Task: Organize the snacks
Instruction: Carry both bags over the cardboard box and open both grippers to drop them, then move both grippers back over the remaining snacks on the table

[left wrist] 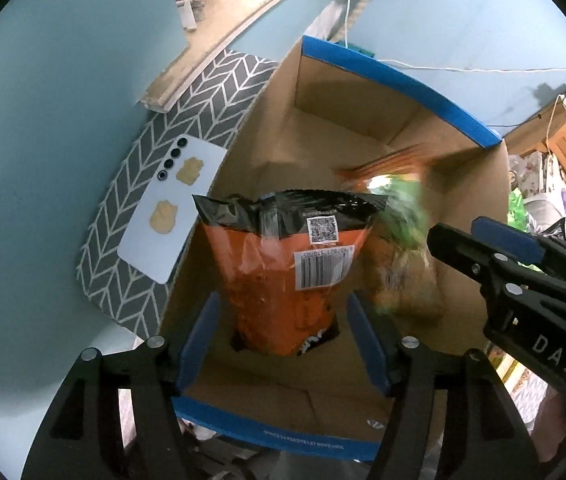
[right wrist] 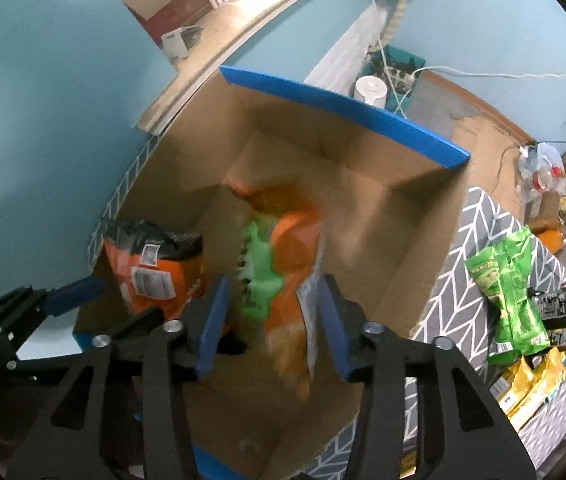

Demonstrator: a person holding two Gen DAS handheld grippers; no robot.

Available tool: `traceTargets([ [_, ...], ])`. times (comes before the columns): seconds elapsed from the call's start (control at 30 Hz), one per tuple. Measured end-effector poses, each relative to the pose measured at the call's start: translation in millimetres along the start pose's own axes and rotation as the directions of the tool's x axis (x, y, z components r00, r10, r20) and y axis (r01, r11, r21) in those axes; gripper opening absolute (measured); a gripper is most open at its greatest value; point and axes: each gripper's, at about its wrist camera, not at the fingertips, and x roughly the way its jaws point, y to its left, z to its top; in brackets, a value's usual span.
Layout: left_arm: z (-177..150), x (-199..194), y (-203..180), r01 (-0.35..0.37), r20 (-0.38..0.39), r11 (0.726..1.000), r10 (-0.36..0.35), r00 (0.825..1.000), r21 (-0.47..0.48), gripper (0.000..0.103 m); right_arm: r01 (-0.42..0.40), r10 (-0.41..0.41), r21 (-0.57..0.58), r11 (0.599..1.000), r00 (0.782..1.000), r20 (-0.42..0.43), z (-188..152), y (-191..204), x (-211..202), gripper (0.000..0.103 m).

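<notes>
Left hand-held gripper (left wrist: 283, 344): fingers spread, with an orange-and-black chip bag (left wrist: 287, 268) standing between them but not touching either blue pad. The bag is inside the cardboard box (left wrist: 395, 76), near its left wall, barcode facing the camera.

Right hand-held gripper (right wrist: 273, 328): fingers spread, with an orange-and-green snack bag (right wrist: 283, 264) between the pads. This bag is motion-blurred; contact with the pads cannot be confirmed, and it appears to be dropping into the box beside the first bag.

Step in hand, as judged: loading bags into the box, both bags at or just after release.

Outside the box, a phone (left wrist: 171, 208) lies on the patterned mat (left wrist: 131, 200). On the right, a green bag (right wrist: 511, 292), a black bag (right wrist: 563, 308) and yellow bags (right wrist: 531, 384) lie on the mat, apart from the box.

Next move calls for: lift both grippers clear of the box rim without dragging the bags, then take the right gripper to the green bag
</notes>
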Motion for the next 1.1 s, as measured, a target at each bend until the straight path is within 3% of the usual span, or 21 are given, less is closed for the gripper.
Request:
traceTargets([
  [0.07, 0.6, -4.0, 0.7, 0.003, 0.001, 1.0, -0.003, 1.0, -0.006, 0.067, 0.001, -0.001, 0.01, 1.0, 1.0, 0.005, -0.6, -1.7, -2.7, 0.059],
  [0.53, -9.8, -33.3, -16.1, 0.065, 0.001, 0.998, -0.065, 0.998, 0.008, 0.067, 0.034, -0.039, 0.097, 0.995, 0.998, 0.056, -22.0, -28.3, -47.4, 0.064],
  [0.8, -19.0, -40.6, -59.6, 0.115, -0.015, 0.986, -0.114, 0.993, 0.12, 0.067, 0.067, -0.083, 0.206, 0.976, 0.994, 0.069, -47.0, -67.0, -74.0, 0.064],
  [1.1, -32.0, -40.9, -121.2, 0.157, -0.049, 0.946, -0.149, 0.988, 0.283, 0.067, 0.12, -0.148, 0.332, 0.936, 0.987, 0.059, -96.0, -117.5, -95.5, 0.064],
])
